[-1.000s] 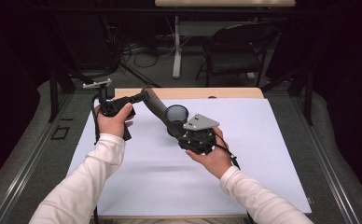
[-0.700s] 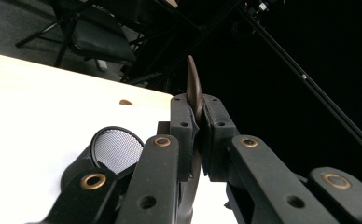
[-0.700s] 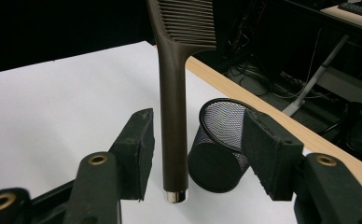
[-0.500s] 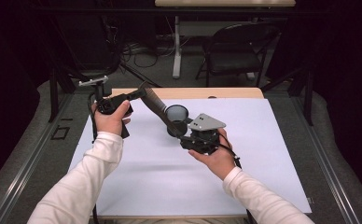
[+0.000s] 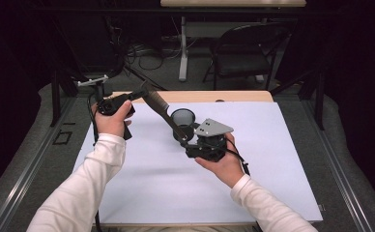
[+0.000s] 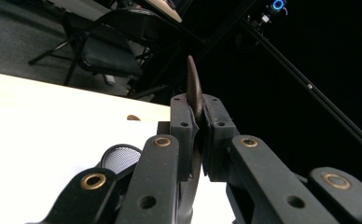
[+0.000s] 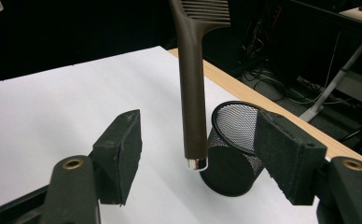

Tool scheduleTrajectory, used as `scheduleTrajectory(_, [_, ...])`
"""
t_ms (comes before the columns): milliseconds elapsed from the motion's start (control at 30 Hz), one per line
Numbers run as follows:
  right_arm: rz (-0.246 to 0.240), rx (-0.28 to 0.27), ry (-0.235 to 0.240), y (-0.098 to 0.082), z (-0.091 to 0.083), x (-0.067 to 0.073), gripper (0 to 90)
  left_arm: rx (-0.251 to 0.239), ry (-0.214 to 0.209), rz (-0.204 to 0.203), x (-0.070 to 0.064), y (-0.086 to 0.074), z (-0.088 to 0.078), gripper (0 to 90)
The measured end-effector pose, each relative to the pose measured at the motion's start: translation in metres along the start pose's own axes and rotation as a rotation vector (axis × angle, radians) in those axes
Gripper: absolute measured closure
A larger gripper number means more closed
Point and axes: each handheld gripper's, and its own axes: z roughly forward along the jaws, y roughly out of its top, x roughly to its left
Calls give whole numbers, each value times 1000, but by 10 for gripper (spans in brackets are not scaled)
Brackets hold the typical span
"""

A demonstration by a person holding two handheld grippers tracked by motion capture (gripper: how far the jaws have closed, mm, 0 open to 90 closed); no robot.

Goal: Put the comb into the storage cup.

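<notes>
Brown plastic, long-handled and toothed at one end, the comb (image 5: 157, 108) hangs in the air above the far left part of the table, slanting from about ten o'clock down toward four o'clock in the high view. The left gripper (image 5: 138, 94) pinches its toothed end; in the left gripper view the two pads press flat against the comb's thin edge (image 6: 194, 88), so the grip looks firm enough to carry it alone. The right gripper (image 5: 188, 140) sits at the handle end, and its jaws have just been opening: in the right gripper view they stand spread on either side of the handle (image 7: 191, 93), which hangs between them untouched, its silver cap free. This reads as a handover, the right side letting go so that the left can steer the comb. Just beyond the handle tip stands a black mesh pencil cup (image 5: 183, 120), upright and open-mouthed, probably the place the comb is meant for

White sheeting (image 5: 272, 159) covers the tabletop, with a strip of pale wood (image 5: 234, 95) bare along the far edge. Beyond it, at twelve to one o'clock, a black folding chair (image 5: 238, 53) stands on grey carpet among loose cables, in a dark room
</notes>
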Motion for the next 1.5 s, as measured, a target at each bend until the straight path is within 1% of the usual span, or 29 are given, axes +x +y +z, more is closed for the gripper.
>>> scheduleTrajectory(133, [8,2,9,1,-2,0,330,-6,4,2,-1,2,0,846])
scheduleTrajectory(233, [29,6,17,1,-3,-3,325,-13,7,5,-2,4,1,846])
scheduleTrajectory(300, [45,1,20,1,-3,-4,306,-16,8,9,-3,5,1,846])
scheduleTrajectory(433, [57,8,8,1,-2,-7,250,-25,9,13,-5,7,3,846])
scheduleTrajectory(467, [58,13,9,1,-1,-8,243,-26,9,18,-4,8,3,847])
scheduleTrajectory(633, [65,23,6,0,-1,-10,232,-35,9,18,-5,12,6,847])
scheduleTrajectory(700, [61,25,7,0,-1,-10,228,-40,11,22,-6,13,7,846])
scheduleTrajectory(767, [53,24,-4,1,-1,-10,213,-43,13,27,-6,14,7,847])
scheduleTrajectory(867, [72,30,11,1,-1,-11,178,-46,26,40,-7,16,8,846])
scheduleTrajectory(900, [77,33,14,1,-1,-11,171,-51,30,38,-7,17,9,847])
scheduleTrajectory(1000, [72,44,2,0,-1,-11,150,-56,33,38,-5,19,9,846])
scheduleTrajectory(1167, [70,51,20,0,-2,-10,137,-63,37,37,-3,21,10,846])
scheduleTrajectory(1233, [66,50,26,0,-3,-10,119,-69,38,42,-2,21,11,846])
scheduleTrajectory(1300, [55,48,21,1,-3,-10,116,-74,41,46,-2,22,11,846])
scheduleTrajectory(1400, [70,38,15,1,-3,-11,96,-80,46,46,-1,23,12,847])
scheduleTrajectory(1500, [75,33,-9,1,-3,-12,84,-84,47,51,-1,24,12,846])
